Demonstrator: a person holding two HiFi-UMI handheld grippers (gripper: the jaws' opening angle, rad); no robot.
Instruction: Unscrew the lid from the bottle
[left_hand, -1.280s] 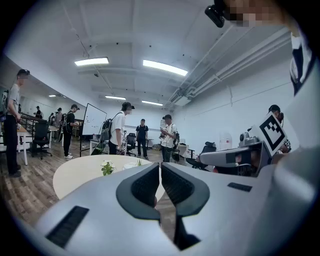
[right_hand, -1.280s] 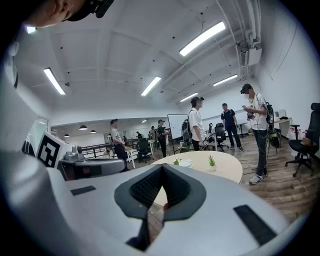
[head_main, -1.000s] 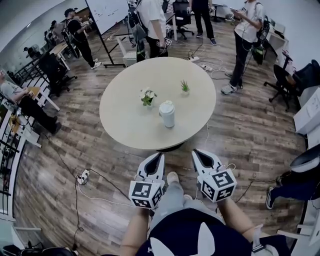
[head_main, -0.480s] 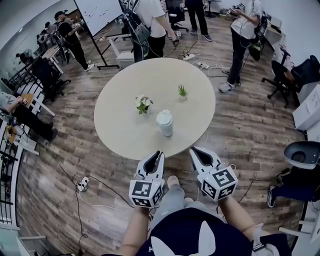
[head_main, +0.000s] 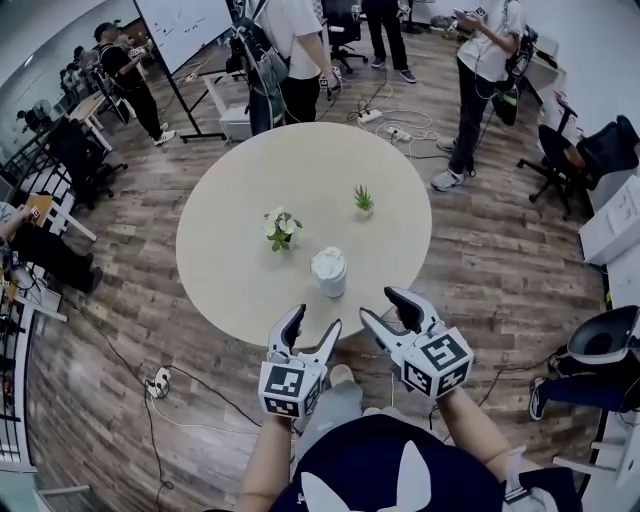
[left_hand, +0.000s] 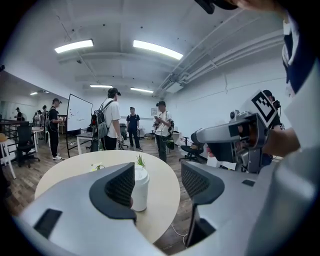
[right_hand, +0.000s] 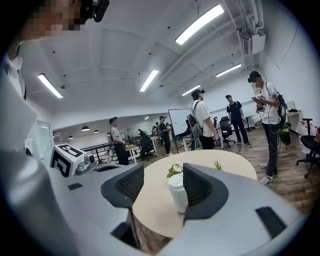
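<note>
A white bottle (head_main: 329, 272) with a white domed lid stands upright on the round beige table (head_main: 230, 250), near its front edge. The left gripper (head_main: 313, 325) hovers just short of that edge, in front of the bottle, its jaws opening with nothing between them. To its right, the right gripper (head_main: 380, 305) is also opening and holds nothing. In the left gripper view the bottle (left_hand: 140, 187) shows beyond the left gripper (left_hand: 157, 187), partly behind the left jaw. In the right gripper view the bottle (right_hand: 178, 192) stands beyond the right gripper (right_hand: 162, 187), beside the right jaw.
Two small potted plants (head_main: 279, 226) (head_main: 364, 199) stand on the table behind the bottle. Several people stand beyond the far side near a whiteboard (head_main: 183, 18). Office chairs (head_main: 605, 150) are at the right, and cables with a power strip (head_main: 158, 381) lie on the wood floor.
Both grippers were shut and now stand open. The person has come closer to the table, so the bottle sits nearer to both grippers.
</note>
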